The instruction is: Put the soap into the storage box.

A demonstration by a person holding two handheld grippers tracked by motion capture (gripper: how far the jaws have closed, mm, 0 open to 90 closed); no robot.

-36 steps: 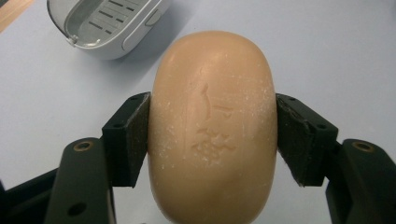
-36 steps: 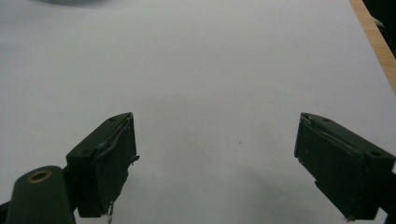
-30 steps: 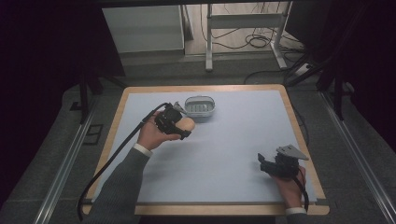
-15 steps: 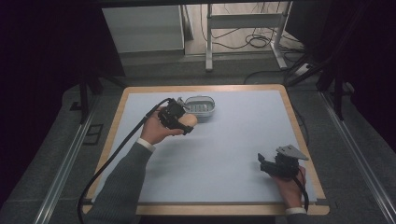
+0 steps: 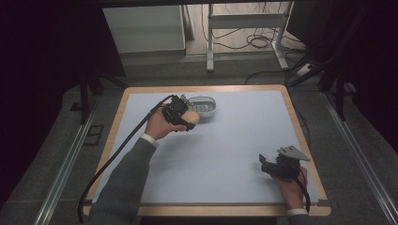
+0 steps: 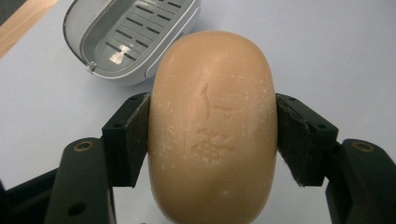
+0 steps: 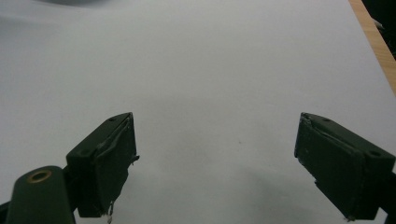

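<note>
High view: my left tongs (image 5: 187, 120) are clamped on the bar of soap (image 5: 190, 117), carried just off the near edge of the soap dish (image 5: 202, 104) at the far middle of the tabletop (image 5: 234, 140). The step in hand looks like setting the soap into the dish; to do it well I should bring the bar over the slotted tray, line its long side with the dish's long side, lower until it sits on the grate, then release, without nudging the light dish away. My right tongs (image 5: 265, 165) sit at the near right of the tabletop, well apart from soap and dish, idle. Left gripper view: both pads (image 6: 138, 135) press the soap (image 6: 212, 126) across its narrow width, one on each flank, stamped face toward the camera, bar sticking out beyond the tips and back toward the body; grip looks centred, no tilt that I can see. The dish (image 6: 133, 35) lies ahead and to the upper left, tilted in frame, empty, slotted insert visible; soap not yet over it, so I judge that a short reach forward and left is still needed. The bar's rounded, powdery sides could slip, so keep the squeeze steady. Right gripper view: my right tongs (image 7: 215, 158) are released, jaws wide, nothing between them, bare tabletop (image 7: 210, 70) ahead, wooden edge at upper right.
</note>
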